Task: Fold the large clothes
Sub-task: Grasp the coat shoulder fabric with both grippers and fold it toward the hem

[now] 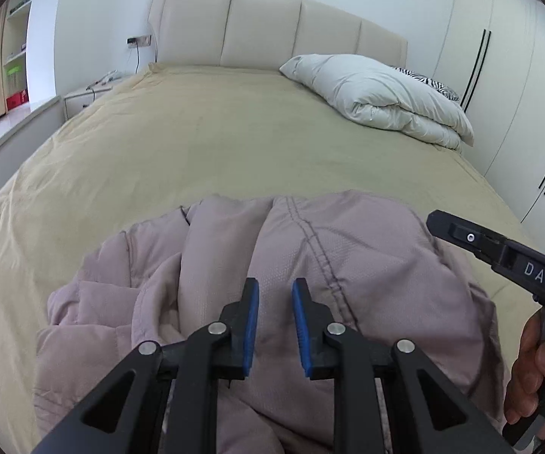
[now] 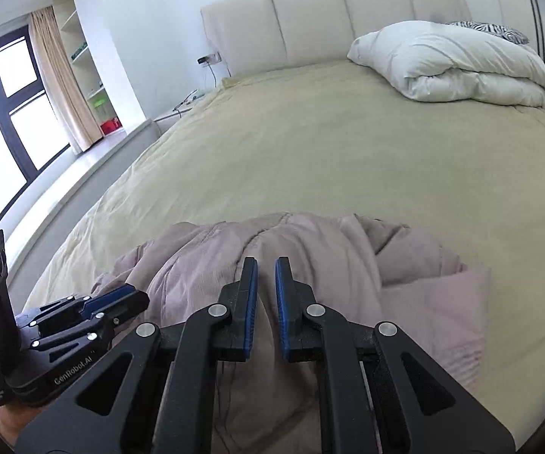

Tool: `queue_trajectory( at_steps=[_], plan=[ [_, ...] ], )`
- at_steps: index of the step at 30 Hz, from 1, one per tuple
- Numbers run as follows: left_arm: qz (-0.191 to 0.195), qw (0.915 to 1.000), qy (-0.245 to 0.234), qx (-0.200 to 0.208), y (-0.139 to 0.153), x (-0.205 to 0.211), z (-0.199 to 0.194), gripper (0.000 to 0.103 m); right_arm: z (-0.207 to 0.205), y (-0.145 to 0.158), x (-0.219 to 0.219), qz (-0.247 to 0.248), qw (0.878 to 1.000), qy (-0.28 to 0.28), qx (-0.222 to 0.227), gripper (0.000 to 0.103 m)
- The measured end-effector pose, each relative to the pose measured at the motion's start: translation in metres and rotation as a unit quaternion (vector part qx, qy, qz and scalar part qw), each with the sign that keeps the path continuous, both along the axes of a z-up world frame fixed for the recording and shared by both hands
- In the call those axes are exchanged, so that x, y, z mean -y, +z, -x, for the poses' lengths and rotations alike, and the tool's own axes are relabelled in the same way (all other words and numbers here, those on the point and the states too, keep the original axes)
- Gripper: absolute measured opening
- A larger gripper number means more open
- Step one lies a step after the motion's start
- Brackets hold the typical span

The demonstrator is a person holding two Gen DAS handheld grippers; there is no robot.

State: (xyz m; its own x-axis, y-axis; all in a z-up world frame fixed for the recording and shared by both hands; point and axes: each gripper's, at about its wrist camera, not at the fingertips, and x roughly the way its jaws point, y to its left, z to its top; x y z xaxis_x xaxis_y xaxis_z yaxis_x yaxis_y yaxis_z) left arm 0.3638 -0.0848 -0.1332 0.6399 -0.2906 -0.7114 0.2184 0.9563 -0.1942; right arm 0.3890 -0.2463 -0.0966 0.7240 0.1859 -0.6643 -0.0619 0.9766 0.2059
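A large mauve padded jacket [image 1: 291, 265] lies crumpled on the near end of the bed; it also shows in the right wrist view [image 2: 310, 249]. My left gripper [image 1: 275, 291] hovers just above the jacket's middle, jaws apart with nothing between them. My right gripper [image 2: 267, 268] is over the jacket too, jaws a narrow gap apart and empty. The right gripper shows at the right edge of the left wrist view [image 1: 499, 249], held by a hand. The left gripper shows at the lower left of the right wrist view [image 2: 117, 300].
The bed [image 1: 196, 132] has a beige cover and a padded cream headboard [image 1: 272, 26]. A folded white duvet [image 1: 378, 94] and a zebra-print pillow [image 1: 431, 83] lie at the far right. A nightstand [image 1: 87, 94] and window ledge [image 2: 94, 162] stand left, wardrobes [image 1: 518, 75] right.
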Motion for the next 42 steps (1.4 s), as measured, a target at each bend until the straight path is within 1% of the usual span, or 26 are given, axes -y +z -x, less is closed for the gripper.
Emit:
queue_trajectory(
  at_steps=[2,4,5,8,10,12,15,17,18,19,20,21,22,23,24,25,26,28,29,32,34,37,38,40,41,42],
  plan=[
    [0.007,0.9994,0.0,-0.035,-0.023,-0.002,-0.011,0.022,-0.027,-0.02,-0.016,0.028,0.999,0.01,-0.038,0.009],
    [0.01,0.9992,-0.001,-0.038,-0.039,-0.004,-0.013,0.019,-0.047,-0.052,-0.026,0.047,0.995,0.014,-0.085,0.009],
    [0.012,0.9992,-0.002,-0.039,-0.043,-0.003,-0.014,0.019,-0.056,-0.065,-0.025,0.053,0.994,0.01,-0.092,0.009],
    [0.005,0.9992,-0.008,-0.038,-0.05,0.002,-0.017,0.018,-0.058,-0.083,-0.022,0.05,0.997,0.006,-0.062,0.009],
    [0.0,0.9992,-0.012,-0.038,-0.055,0.004,-0.018,0.018,-0.058,-0.09,-0.026,0.067,0.996,0.007,-0.05,0.009],
    [0.001,0.9992,-0.012,-0.039,-0.059,0.004,-0.018,0.018,-0.06,-0.096,-0.03,0.083,0.995,0.009,-0.051,0.009],
    [0.003,0.9991,-0.009,-0.041,-0.058,0.004,-0.017,0.018,-0.069,-0.094,-0.034,0.096,0.993,0.014,-0.071,0.009],
    [0.008,0.9994,-0.007,-0.031,-0.05,0.001,-0.01,0.017,-0.07,-0.078,-0.038,0.087,0.992,0.013,-0.093,0.009],
    [0.012,0.9996,-0.006,-0.024,-0.048,-0.001,-0.006,0.017,-0.068,-0.064,-0.037,0.057,0.995,0.006,-0.084,0.009],
    [0.015,0.9997,-0.004,-0.017,-0.046,-0.005,-0.002,0.017,-0.064,-0.047,-0.034,0.027,0.998,0.002,-0.054,0.009],
    [0.021,0.9997,0.001,-0.012,-0.046,-0.008,0.002,0.017,-0.067,-0.032,-0.034,0.016,1.0,0.0,-0.023,0.009],
    [0.027,0.9996,0.007,-0.008,-0.045,-0.01,0.004,0.017,-0.07,-0.023,-0.038,0.026,1.0,-0.003,-0.002,0.01],
    [0.03,0.9995,0.011,-0.006,-0.044,-0.012,0.005,0.017,-0.077,-0.019,-0.045,0.042,0.999,0.001,0.004,0.01],
    [0.031,0.9994,0.012,-0.005,-0.045,-0.013,0.006,0.017,-0.092,-0.023,-0.055,0.063,0.998,0.019,-0.012,0.01],
    [0.029,0.9995,0.012,-0.005,-0.047,-0.012,0.005,0.017,-0.107,-0.034,-0.063,0.08,0.995,0.035,-0.042,0.01],
    [0.029,0.9995,0.01,-0.006,-0.049,-0.012,0.005,0.017,-0.124,-0.055,-0.069,0.094,0.99,0.048,-0.09,0.01],
    [0.034,0.9993,0.009,-0.009,-0.051,-0.014,0.004,0.017,-0.135,-0.075,-0.071,0.1,0.987,0.051,-0.119,0.01],
    [0.047,0.9988,0.008,-0.012,-0.055,-0.018,0.003,0.016,-0.138,-0.088,-0.067,0.089,0.99,0.048,-0.099,0.01],
    [0.049,0.9987,0.008,-0.012,-0.057,-0.019,0.003,0.015,-0.14,-0.09,-0.062,0.071,0.992,0.044,-0.095,0.01],
    [0.046,0.9988,0.008,-0.014,-0.052,-0.019,0.006,0.015,-0.145,-0.086,-0.061,0.061,0.992,0.047,-0.104,0.01],
    [0.041,0.999,0.015,-0.006,-0.042,-0.022,0.016,0.015,-0.135,-0.062,-0.061,0.069,0.992,0.037,-0.097,0.01],
    [0.042,0.9988,0.019,0.017,-0.026,-0.03,0.041,0.015,-0.083,-0.013,-0.059,0.032,0.998,0.043,-0.032,0.01],
    [0.042,0.9986,0.022,0.022,-0.023,-0.033,0.049,0.015,-0.064,-0.005,-0.059,0.024,0.999,0.043,-0.017,0.01],
    [0.047,0.9982,0.029,0.023,-0.022,-0.037,0.061,0.015,-0.036,-0.005,-0.068,0.032,0.998,0.056,-0.015,0.01],
    [0.046,0.9981,0.034,0.025,-0.022,-0.039,0.068,0.015,-0.028,-0.016,-0.077,0.048,0.996,0.067,-0.028,0.01],
    [0.043,0.998,0.037,0.027,-0.021,-0.04,0.074,0.015,-0.02,-0.035,-0.083,0.07,0.993,0.076,-0.049,0.01]
  ],
)
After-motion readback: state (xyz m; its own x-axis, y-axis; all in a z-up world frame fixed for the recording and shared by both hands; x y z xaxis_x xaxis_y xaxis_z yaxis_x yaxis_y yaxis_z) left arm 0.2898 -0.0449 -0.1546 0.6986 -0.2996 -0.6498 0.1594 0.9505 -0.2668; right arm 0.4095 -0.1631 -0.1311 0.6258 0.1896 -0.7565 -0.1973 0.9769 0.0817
